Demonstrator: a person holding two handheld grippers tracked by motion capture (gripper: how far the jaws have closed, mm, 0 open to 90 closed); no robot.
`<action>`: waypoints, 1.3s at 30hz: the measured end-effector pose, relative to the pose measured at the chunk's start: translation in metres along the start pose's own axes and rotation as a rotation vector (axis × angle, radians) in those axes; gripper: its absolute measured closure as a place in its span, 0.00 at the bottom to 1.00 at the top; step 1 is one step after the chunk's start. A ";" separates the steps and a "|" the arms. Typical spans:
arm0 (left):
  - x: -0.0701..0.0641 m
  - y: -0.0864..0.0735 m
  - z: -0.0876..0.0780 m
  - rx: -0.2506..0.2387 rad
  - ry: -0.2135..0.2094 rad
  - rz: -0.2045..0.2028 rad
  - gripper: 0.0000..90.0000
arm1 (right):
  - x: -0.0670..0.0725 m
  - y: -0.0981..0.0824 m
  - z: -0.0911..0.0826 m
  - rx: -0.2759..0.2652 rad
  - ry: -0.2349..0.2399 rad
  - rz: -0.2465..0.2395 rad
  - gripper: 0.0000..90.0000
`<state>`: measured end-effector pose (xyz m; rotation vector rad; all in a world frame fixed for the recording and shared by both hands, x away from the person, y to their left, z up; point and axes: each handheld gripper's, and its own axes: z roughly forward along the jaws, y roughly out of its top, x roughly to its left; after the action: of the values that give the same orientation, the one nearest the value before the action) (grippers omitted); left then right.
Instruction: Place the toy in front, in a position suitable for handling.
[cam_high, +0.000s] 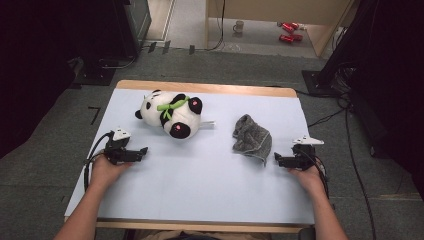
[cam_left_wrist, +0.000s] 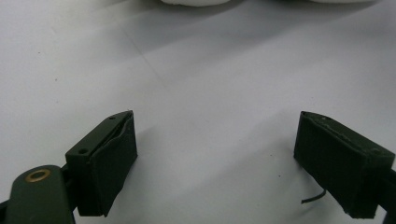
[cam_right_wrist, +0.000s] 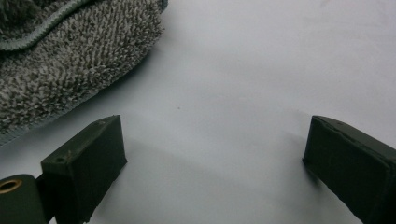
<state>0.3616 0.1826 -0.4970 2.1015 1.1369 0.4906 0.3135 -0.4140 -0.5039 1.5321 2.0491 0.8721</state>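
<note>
A plush panda (cam_high: 171, 113) with a green ribbon lies on its side at the back left of the white table (cam_high: 200, 175). A crumpled grey towel (cam_high: 251, 137) lies to its right; its nubby edge (cam_right_wrist: 60, 60) is just ahead of my right gripper's left jaw. My left gripper (cam_high: 144, 150) rests on the table at the left, jaws wide apart, nothing between them (cam_left_wrist: 215, 154). My right gripper (cam_high: 276, 158) rests at the right, close to the towel's near corner, also open and empty (cam_right_wrist: 215, 158).
The table's wooden far edge (cam_high: 200, 88) borders a grey carpet. A mug (cam_high: 239, 26) and red items (cam_high: 288, 31) lie on the floor beyond. Black cables (cam_high: 350, 150) run along the floor at the right. Dark equipment stands at both back corners.
</note>
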 end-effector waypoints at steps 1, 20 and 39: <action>0.000 0.000 0.000 0.000 0.000 0.000 0.14 | 0.000 0.000 0.000 0.000 0.000 0.000 0.05; -0.001 0.003 -0.001 0.017 0.005 -0.005 0.16 | 0.000 0.000 0.000 0.000 -0.001 -0.002 0.05; -0.011 0.041 -0.024 -0.043 -0.098 0.027 0.34 | 0.000 0.000 0.000 0.000 -0.001 -0.003 0.05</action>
<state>0.3651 0.1674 -0.4509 2.0823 1.0346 0.4159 0.3132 -0.4137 -0.5038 1.5292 2.0495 0.8698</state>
